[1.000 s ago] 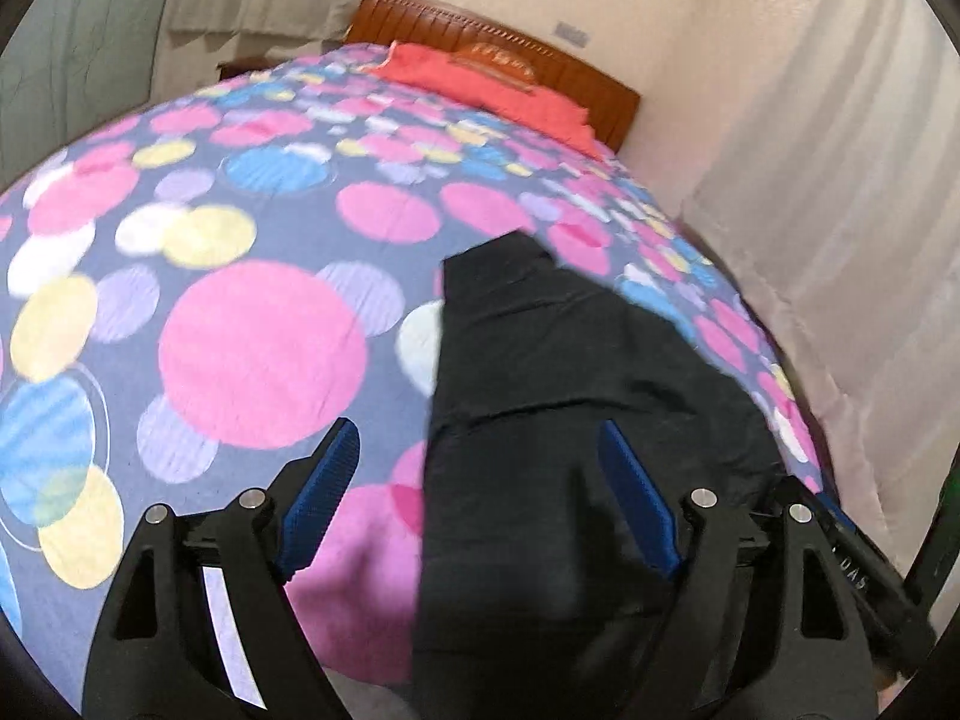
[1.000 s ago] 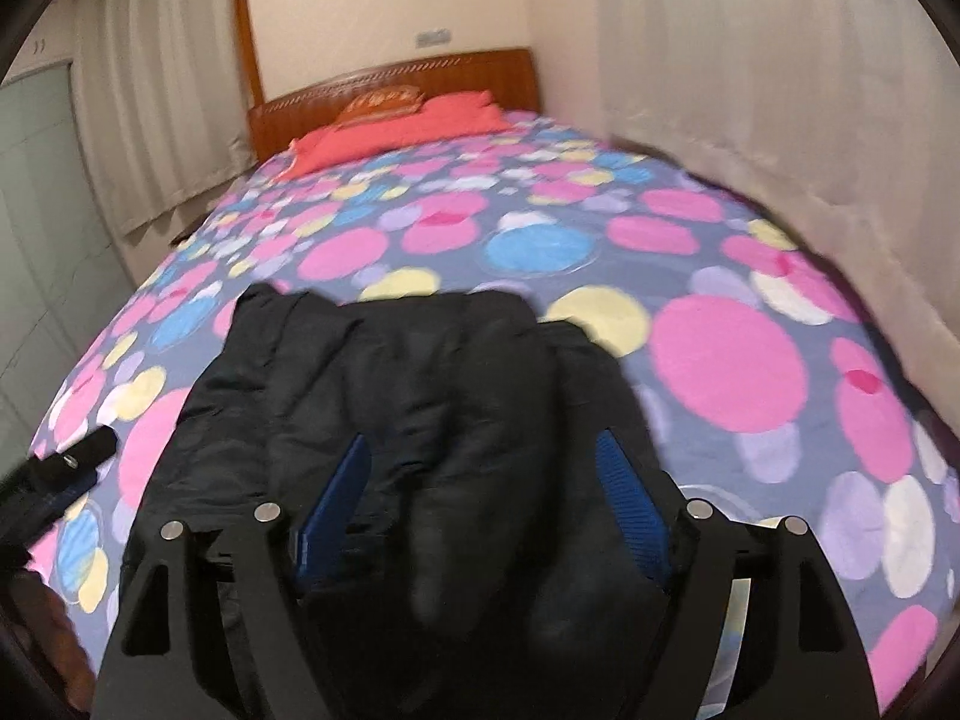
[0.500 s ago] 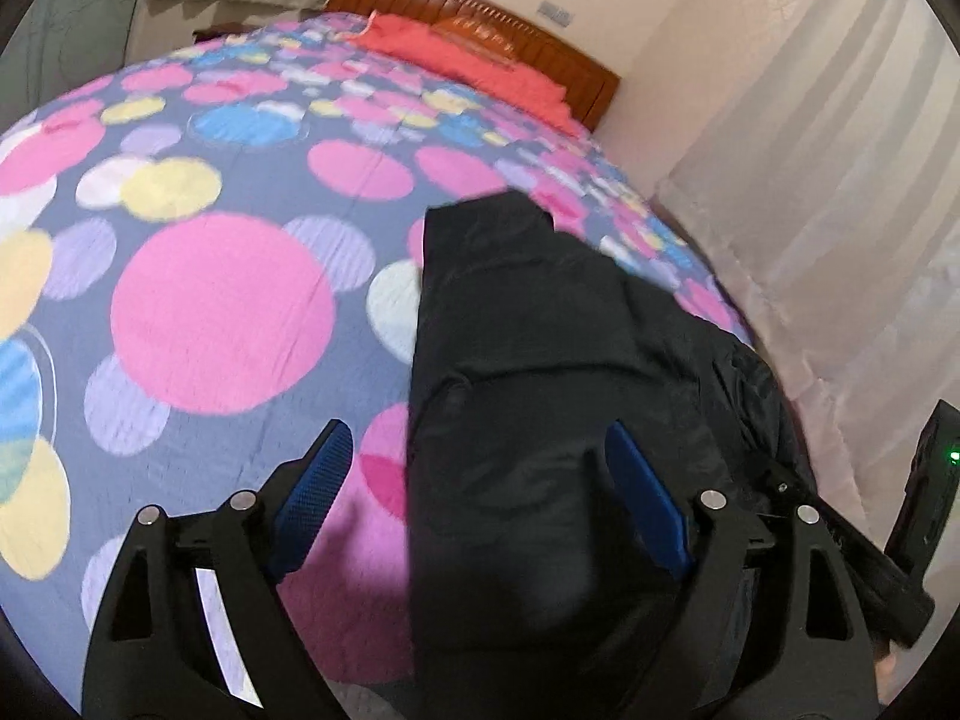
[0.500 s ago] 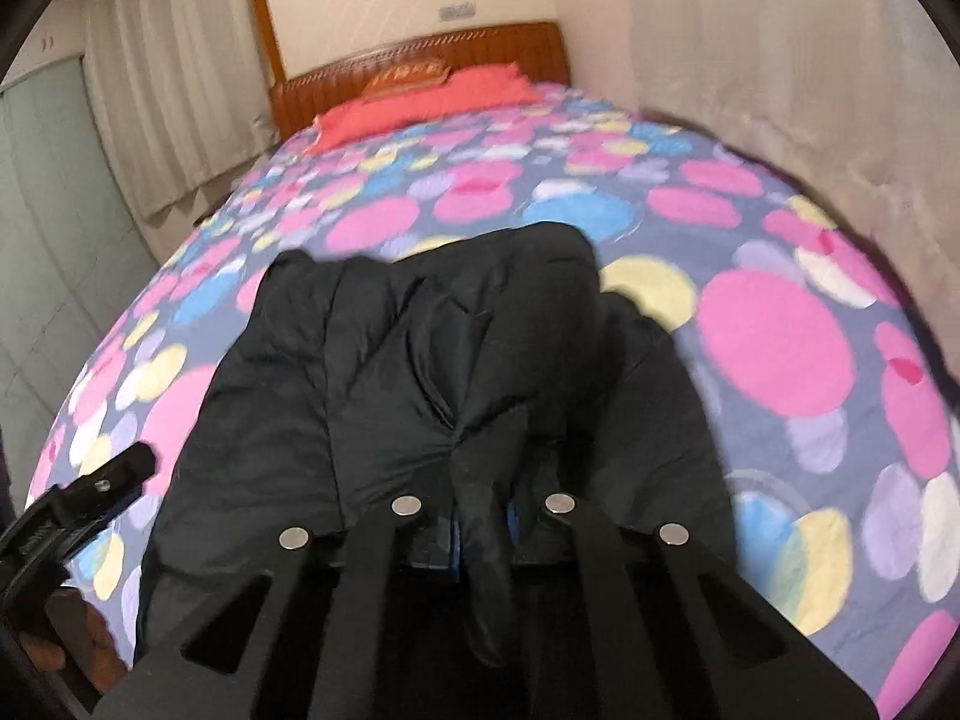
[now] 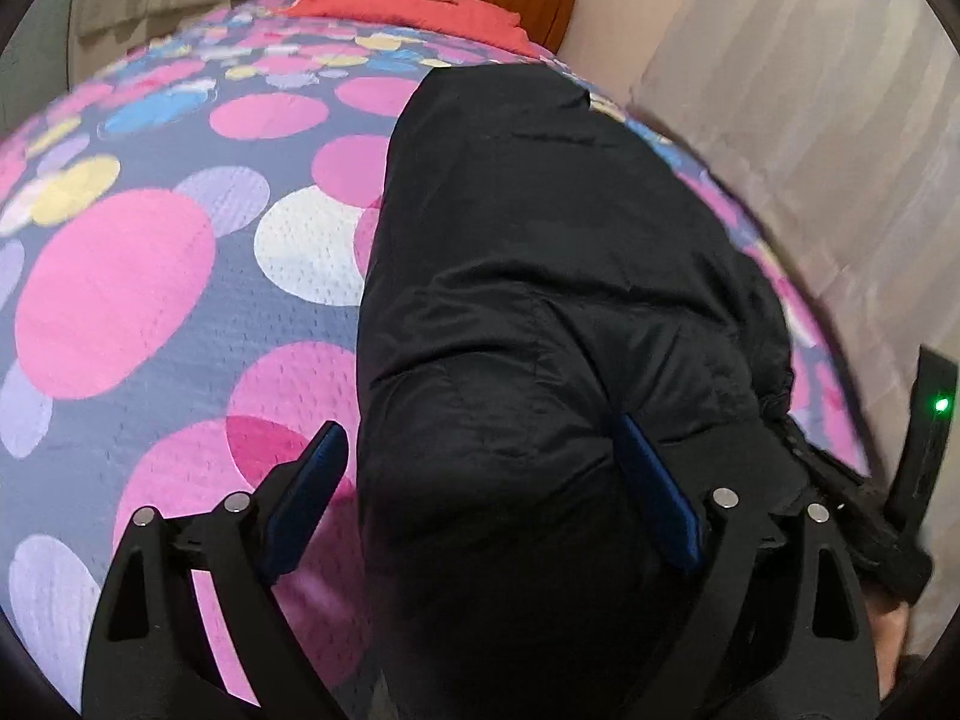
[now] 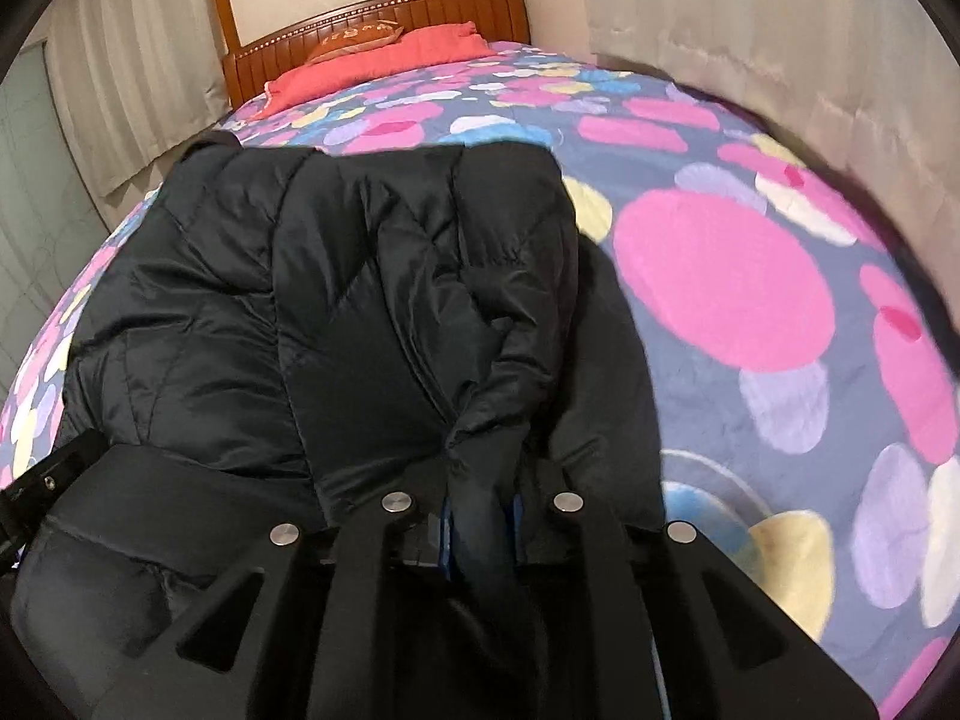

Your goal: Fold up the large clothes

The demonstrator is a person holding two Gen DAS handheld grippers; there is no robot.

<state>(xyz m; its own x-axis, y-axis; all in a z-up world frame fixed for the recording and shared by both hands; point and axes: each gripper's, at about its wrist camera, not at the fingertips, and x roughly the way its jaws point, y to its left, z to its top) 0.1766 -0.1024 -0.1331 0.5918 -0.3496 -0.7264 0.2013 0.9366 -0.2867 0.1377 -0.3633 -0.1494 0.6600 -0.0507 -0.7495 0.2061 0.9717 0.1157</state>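
A large black padded jacket (image 5: pixel 540 300) lies partly folded on the dotted bedspread near the foot of the bed; it also fills the right wrist view (image 6: pixel 360 300). My left gripper (image 5: pixel 480 498) is open, its blue pads straddling the jacket's near left edge, close over the fabric. My right gripper (image 6: pixel 480 516) is shut on a pinched ridge of the jacket's near right part; the fabric bunches up between the jaws. The right gripper's body shows at the right edge of the left wrist view (image 5: pixel 870 528).
The bedspread (image 5: pixel 120 300) has pink, yellow, blue and white circles. A red pillow (image 6: pixel 384 54) and a wooden headboard (image 6: pixel 420 6) are at the far end. Curtains (image 6: pixel 750 30) hang along the right side, and more on the left (image 6: pixel 120 60).
My right gripper has closed on a fold of the jacket. My left gripper has come lower and closer to the jacket's left edge, still open.
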